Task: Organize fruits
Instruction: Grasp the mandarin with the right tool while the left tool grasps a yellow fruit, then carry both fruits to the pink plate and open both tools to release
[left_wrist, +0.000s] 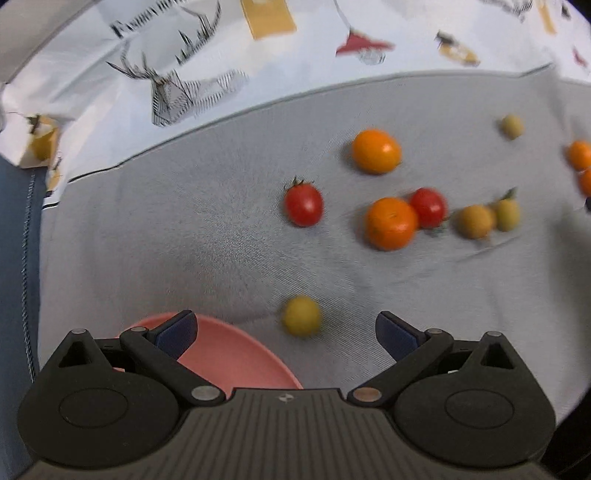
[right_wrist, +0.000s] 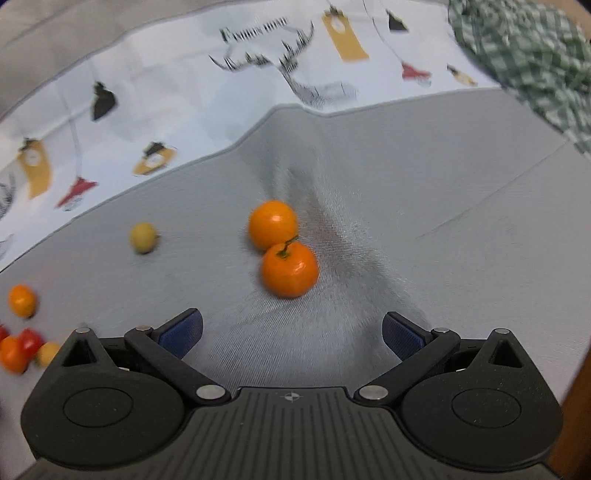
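Fruits lie scattered on the grey cloth (left_wrist: 184, 229). From the left wrist, the left gripper (left_wrist: 286, 330) gapes wide and empty beside a yellow fruit (left_wrist: 301, 315), its left finger over the pink plate (left_wrist: 236, 360). From the right wrist, the right gripper (right_wrist: 291, 332) spreads wide, empty, near two touching oranges (right_wrist: 289, 269).

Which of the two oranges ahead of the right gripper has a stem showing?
The nearer orange, touching the far orange: a green stem sticks up from its top, the far one shows none.
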